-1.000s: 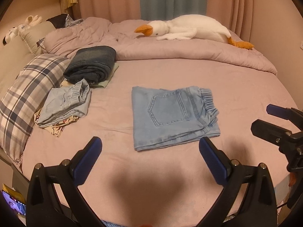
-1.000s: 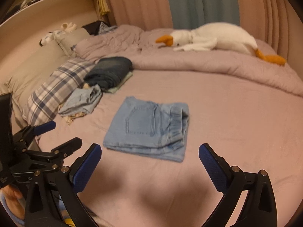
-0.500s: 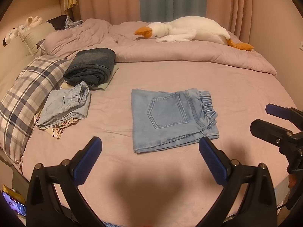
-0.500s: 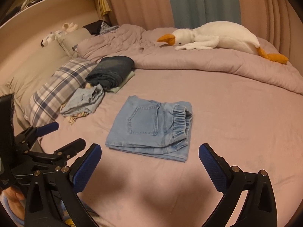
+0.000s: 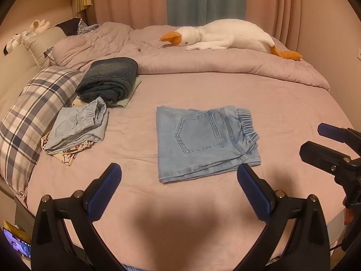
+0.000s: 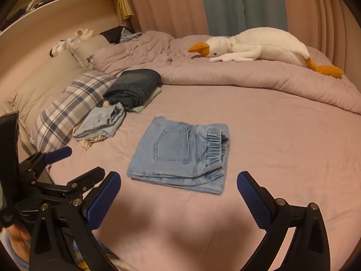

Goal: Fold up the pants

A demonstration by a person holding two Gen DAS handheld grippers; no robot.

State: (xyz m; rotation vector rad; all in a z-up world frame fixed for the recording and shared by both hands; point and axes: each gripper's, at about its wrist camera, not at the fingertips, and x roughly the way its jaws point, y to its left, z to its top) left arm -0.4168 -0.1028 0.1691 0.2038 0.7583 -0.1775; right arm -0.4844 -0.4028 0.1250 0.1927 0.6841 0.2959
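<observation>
Pants (image 5: 204, 141): light blue denim, folded into a flat, roughly square packet in the middle of the bed, back pocket facing up, gathered elastic waistband along the right edge. Nothing touches them.
Bed (image 5: 282, 103): covered with a mauve-pink sheet, smooth apart from a few creases.
Left gripper (image 5: 178, 181): held above the near edge of the bed, its two blue-padded fingers spread wide apart with nothing between them. It sits just short of the near edge of the pants.
Right gripper (image 6: 178, 188): also above the near edge, fingers spread wide and holding nothing, well clear of the cloth. In the left wrist view it shows at the far right.
Folded pile (image 5: 108, 80): dark denim stacked on a pale green garment, left of the pants and farther back.
Second pile (image 5: 77, 127): light blue garment with an elastic waist lying on a printed cream cloth, near left, touching the plaid pillow (image 5: 29, 113).
Duvet (image 5: 203, 65): mauve, bunched along the far side of the bed.
Plush goose (image 5: 225, 37): white with an orange beak and feet, lying lengthwise on the duvet.
Curtains (image 5: 187, 0): pink and blue-grey, behind the bed.
</observation>
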